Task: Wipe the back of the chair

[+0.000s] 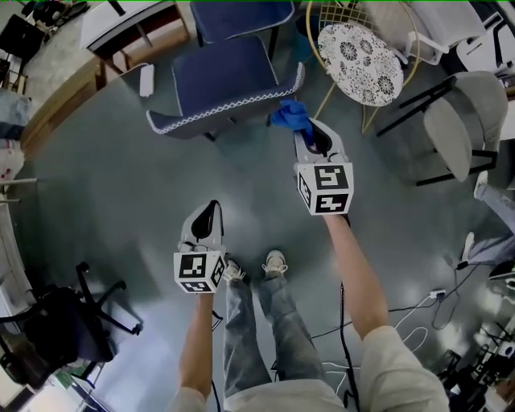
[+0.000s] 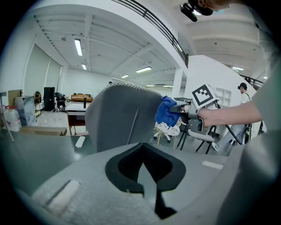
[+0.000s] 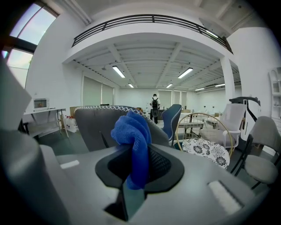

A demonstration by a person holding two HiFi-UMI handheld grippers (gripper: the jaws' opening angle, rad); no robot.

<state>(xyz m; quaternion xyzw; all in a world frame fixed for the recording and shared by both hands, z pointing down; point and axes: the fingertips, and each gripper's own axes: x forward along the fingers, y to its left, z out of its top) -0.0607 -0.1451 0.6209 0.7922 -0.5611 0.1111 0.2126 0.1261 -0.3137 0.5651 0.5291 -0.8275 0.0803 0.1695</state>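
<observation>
A dark blue chair [image 1: 221, 84] with white trim along its back's top edge stands ahead of me. Its back appears in the left gripper view [image 2: 123, 118] and the right gripper view [image 3: 94, 125]. My right gripper [image 1: 310, 133] is shut on a blue cloth [image 1: 291, 115], held just beside the back's right end. Whether the cloth touches the chair I cannot tell. The bunched cloth [image 3: 134, 136] sticks up from the right gripper [image 3: 136, 165]. The cloth [image 2: 167, 110] also shows to the left gripper's camera. My left gripper [image 1: 208, 216] hangs lower and nearer to me, shut and empty [image 2: 142, 165].
A round patterned stool [image 1: 360, 52] in a gold wire frame stands right of the chair. A grey chair [image 1: 463, 121] is at far right, a second blue chair [image 1: 241, 16] behind. A black office chair [image 1: 60, 322] sits at lower left. Cables [image 1: 418, 314] lie on the floor at right.
</observation>
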